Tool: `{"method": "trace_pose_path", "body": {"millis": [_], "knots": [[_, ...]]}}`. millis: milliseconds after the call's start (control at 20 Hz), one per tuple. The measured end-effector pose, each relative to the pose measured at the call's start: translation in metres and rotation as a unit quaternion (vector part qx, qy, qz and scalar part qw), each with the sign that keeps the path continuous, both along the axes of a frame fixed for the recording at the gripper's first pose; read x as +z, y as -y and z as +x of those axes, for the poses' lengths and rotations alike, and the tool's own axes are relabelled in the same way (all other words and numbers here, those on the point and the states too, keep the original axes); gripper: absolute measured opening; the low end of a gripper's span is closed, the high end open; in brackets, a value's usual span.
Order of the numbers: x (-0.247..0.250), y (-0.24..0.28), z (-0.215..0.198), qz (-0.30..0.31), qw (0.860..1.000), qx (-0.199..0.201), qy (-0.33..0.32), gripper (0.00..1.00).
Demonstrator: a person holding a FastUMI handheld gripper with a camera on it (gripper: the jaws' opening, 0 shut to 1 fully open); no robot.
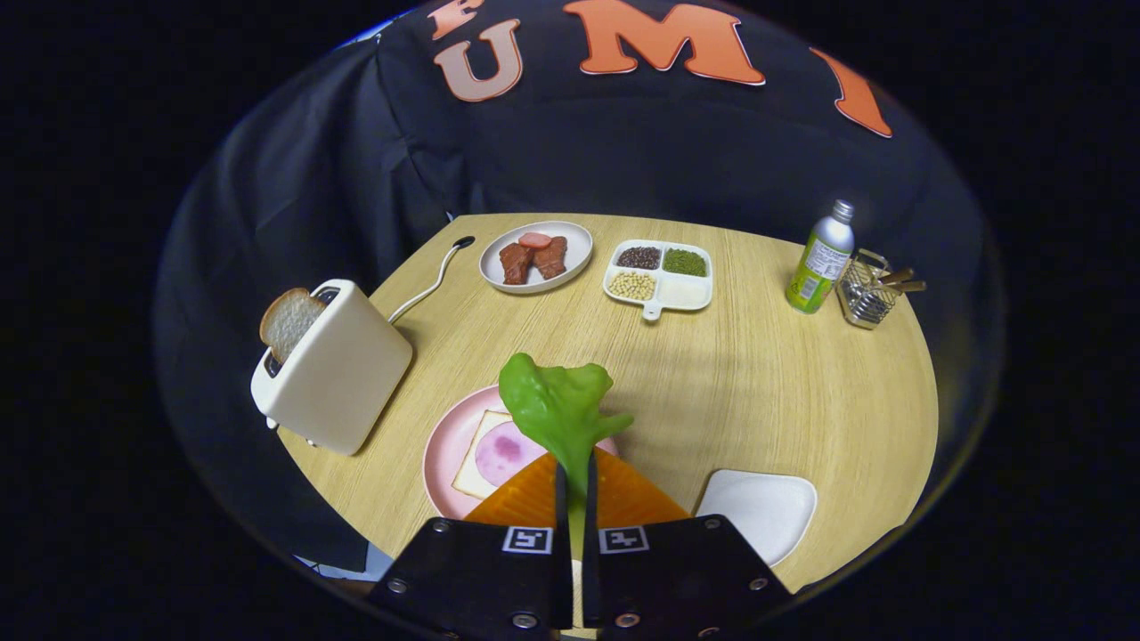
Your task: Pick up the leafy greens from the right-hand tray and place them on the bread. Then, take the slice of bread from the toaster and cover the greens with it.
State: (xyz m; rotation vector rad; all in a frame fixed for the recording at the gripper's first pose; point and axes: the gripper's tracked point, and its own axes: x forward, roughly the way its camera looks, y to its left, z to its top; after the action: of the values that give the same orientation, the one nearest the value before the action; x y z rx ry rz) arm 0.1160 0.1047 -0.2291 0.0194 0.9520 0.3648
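My gripper (575, 476) is shut on the stem of a green leaf (557, 405), which sticks up ahead of the fingers. Just beyond and below it lies a pink plate (443, 445) holding a slice of bread (472, 467) topped with a pink round of meat (503, 451); the leaf hangs over the plate's right part. To the left stands a cream toaster (334, 374) with a slice of bread (289, 322) poking out of its slot. A white tray (761, 509) sits to the right of the fingers with nothing on it.
At the back of the round wooden table (757, 374) are a white plate with brown meat pieces (536, 256), a divided dish of beans and grains (661, 274), a green-labelled bottle (821, 260) and a wire holder (866, 290). The toaster's cord (427, 285) runs backward.
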Motion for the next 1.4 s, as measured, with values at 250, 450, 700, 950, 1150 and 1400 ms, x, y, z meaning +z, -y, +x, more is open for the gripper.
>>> {"method": "trace_pose_path", "body": {"millis": [250,450,700,950,1150,1400], "knots": [[-0.018,-0.031,0.006,0.008,1.000,0.010,-0.021,0.05],[-0.040,-0.039,0.007,-0.026,0.999,0.022,-0.032,0.05],[-0.062,-0.049,0.007,-0.038,0.998,0.021,-0.050,0.06],[-0.070,-0.062,0.006,-0.032,0.997,0.021,-0.059,0.11],[-0.071,-0.070,-0.002,-0.026,0.997,0.035,-0.071,0.23],[-0.076,-0.083,-0.013,-0.032,0.995,0.058,-0.077,0.47]]}}
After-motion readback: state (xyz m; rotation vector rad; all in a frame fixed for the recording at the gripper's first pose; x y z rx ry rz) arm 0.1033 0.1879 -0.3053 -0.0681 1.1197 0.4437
